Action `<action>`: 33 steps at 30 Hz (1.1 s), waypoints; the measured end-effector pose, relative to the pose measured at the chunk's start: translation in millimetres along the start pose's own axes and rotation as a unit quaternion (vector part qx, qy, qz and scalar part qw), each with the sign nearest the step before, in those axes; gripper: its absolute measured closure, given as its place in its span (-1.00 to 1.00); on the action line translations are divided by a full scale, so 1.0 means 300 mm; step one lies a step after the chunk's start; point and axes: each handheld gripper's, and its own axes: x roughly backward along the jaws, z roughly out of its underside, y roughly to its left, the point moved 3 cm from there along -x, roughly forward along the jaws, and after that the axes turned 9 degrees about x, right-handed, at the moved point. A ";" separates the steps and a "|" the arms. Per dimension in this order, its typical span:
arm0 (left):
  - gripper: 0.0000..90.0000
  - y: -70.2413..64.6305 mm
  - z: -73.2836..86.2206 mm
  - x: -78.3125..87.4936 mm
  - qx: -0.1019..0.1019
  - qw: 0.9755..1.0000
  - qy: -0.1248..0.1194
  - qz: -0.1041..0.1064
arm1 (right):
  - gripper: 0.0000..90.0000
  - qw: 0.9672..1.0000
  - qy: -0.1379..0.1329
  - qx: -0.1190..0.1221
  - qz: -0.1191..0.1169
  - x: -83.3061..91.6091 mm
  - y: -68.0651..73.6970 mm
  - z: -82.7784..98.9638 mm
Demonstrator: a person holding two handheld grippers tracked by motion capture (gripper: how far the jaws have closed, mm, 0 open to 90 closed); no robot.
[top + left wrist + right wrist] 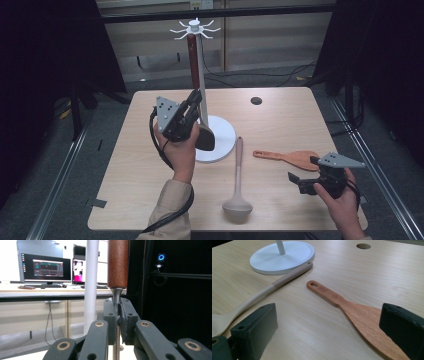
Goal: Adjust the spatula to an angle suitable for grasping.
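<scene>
A: What is the left gripper doing with that dark-handled utensil?

B: It is clamping the thin metal neck just below the wooden handle, jaws closed tight on it, and holding the utensil upright so the handle's top is reaching toward the hooks of the white stand. The dark blade is hanging below the gripper, over the stand's round base.

A: Why grip so low?

B: I'd judge it is leaving the handle's top end free to meet a hook.

A: Anything crowding it?

B: The stand's pole is running just beside the handle, on the gripper's left in the left gripper view; whether they are touching I cannot tell.

A: And the other hand?

B: The right gripper is waiting well apart from the left one, jaws standing open and empty, low over the table. Ahead of it the wooden spatula is lying flat, its blade reaching between the jaws. Beyond that the pale ladle is lying with its handle tip touching the base.
</scene>
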 end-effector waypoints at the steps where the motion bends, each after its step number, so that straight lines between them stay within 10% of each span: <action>1: 0.88 0.004 0.001 -0.001 -0.002 1.000 0.007 -0.002 | -0.98 1.000 0.000 0.000 0.000 0.001 -0.001 0.000; 33: 0.87 0.017 0.026 -0.067 0.009 1.000 0.010 -0.022 | -0.98 1.000 -0.001 0.001 0.000 0.004 -0.002 0.000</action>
